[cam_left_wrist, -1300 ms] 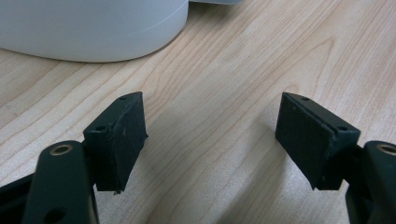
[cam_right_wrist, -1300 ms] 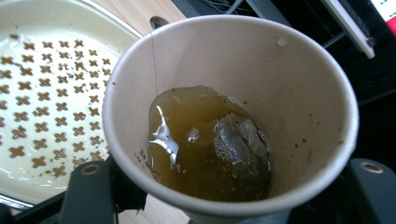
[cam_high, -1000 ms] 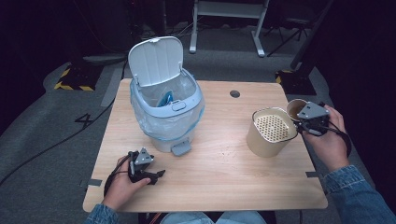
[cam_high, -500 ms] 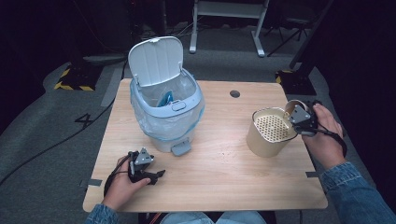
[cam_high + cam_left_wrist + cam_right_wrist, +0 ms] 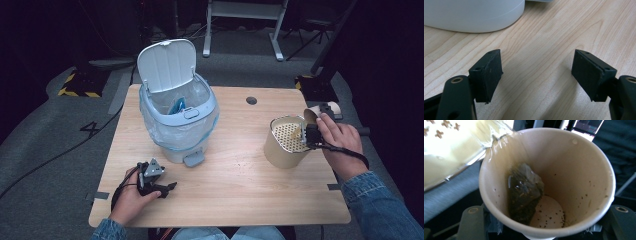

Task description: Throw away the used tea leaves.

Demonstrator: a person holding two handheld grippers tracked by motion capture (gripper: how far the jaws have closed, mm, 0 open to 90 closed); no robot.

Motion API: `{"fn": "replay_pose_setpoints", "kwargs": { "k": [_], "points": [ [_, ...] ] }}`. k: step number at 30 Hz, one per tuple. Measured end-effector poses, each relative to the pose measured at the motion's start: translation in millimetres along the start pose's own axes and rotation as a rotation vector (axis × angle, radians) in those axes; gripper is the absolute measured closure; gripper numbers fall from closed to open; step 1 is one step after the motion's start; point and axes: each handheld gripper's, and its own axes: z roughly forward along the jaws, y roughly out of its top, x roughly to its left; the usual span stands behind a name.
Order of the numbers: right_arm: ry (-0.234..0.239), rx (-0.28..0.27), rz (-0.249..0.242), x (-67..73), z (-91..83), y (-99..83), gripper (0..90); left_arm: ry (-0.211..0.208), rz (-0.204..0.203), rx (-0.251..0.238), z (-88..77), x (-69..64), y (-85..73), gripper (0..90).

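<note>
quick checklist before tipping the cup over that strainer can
1. Right gripper shut on the paper cup: ok.
2. Tea bag inside the cup, stuck to its wall: ok.
3. Cup mouth at the rim of the strainer can: ok; whether it is over the perforated top, cannot tell.
4. Can upright on the table: ok.
5. Bin lid up, liner in place: ok.
6. Left gripper open, resting on the table away from the can: ok.

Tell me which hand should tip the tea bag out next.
Right. The right gripper already grips the paper cup holding the tea bag, tilted at the strainer canister. The left gripper sits open on the table, away from it.
</note>
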Motion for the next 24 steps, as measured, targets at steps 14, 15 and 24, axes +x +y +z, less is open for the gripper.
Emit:
{"fn": "replay_pose_setpoints", "kwargs": {
  "k": [14,15,24],
  "points": [
    [-0.168,0.081,-0.308,2.5,-5.8,12.6,34.1,0.000,0.000,0.000,0.0,0.0,0.0,24.9],
    [-0.174,0.083,-0.315,2.0,-6.3,12.8,34.1,0.000,0.000,0.000,0.0,0.0,0.0,24.9],
    [-0.188,0.070,-0.283,-4.4,-10.3,11.4,33.8,0.000,0.000,0.000,0.0,0.0,0.0,24.9]
  ]
}}
